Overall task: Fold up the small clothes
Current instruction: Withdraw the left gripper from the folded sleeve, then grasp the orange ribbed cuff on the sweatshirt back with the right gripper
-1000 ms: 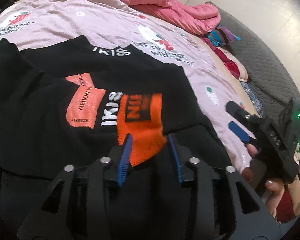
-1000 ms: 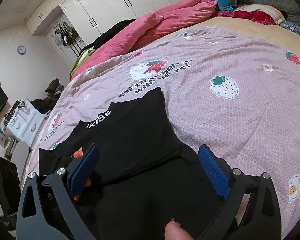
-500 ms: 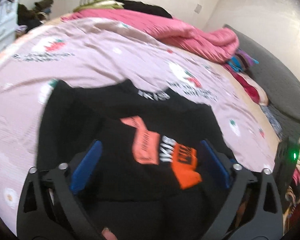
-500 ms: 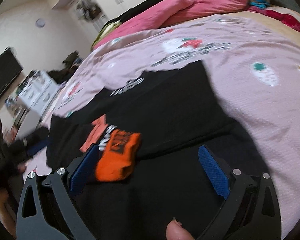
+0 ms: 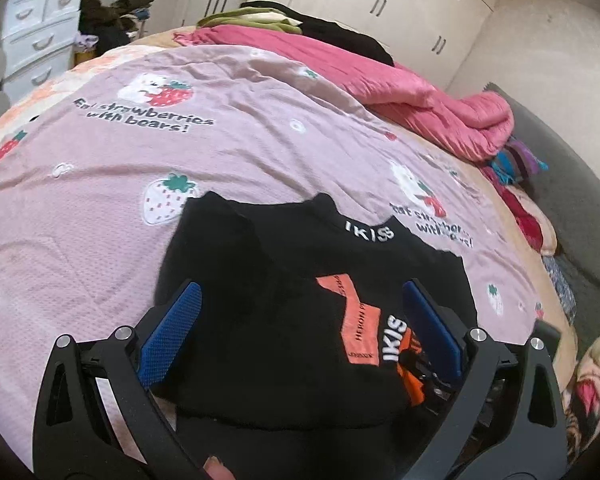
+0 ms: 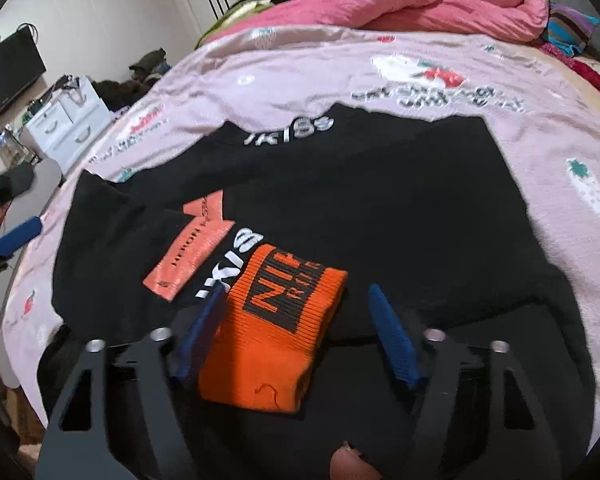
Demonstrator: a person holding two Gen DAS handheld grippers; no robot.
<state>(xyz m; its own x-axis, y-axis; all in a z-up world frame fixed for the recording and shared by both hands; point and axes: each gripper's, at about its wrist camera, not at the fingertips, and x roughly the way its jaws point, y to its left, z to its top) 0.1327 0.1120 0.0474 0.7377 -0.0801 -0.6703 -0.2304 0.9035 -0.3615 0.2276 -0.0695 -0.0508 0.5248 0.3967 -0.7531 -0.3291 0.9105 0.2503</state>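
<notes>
1. Black garment [image 6: 380,208] lies spread on the pink strawberry bedspread [image 5: 100,240], near the bed's near edge. Collar with white lettering points toward the far side. An orange ribbed cuff [image 6: 276,336] is folded onto its middle, beside a coral patch [image 6: 192,256].
2. Right hand-held gripper [image 6: 296,332]: jaws have just been closing and now straddle the orange cuff. Left pad appears to touch its edge; right pad stands clear, so no pinch yet.
3. Left hand-held gripper [image 5: 300,332]: jaws have just been opening and stand spread wide above the garment's left half, holding nothing.
4. Handling, judged: light, limp knit that will drape and drag its lower layers if lifted by one point. The ribbed cuff is thicker and grippier, so a good hold; hem corners and shoulder seams suit the folds.
5. Room: open bedspread to the left and toward the far side. Pink quilt [image 5: 420,104] bunched along the far edge; cushions at the far right corner. The near edge is close, so there is little slack there.
</notes>
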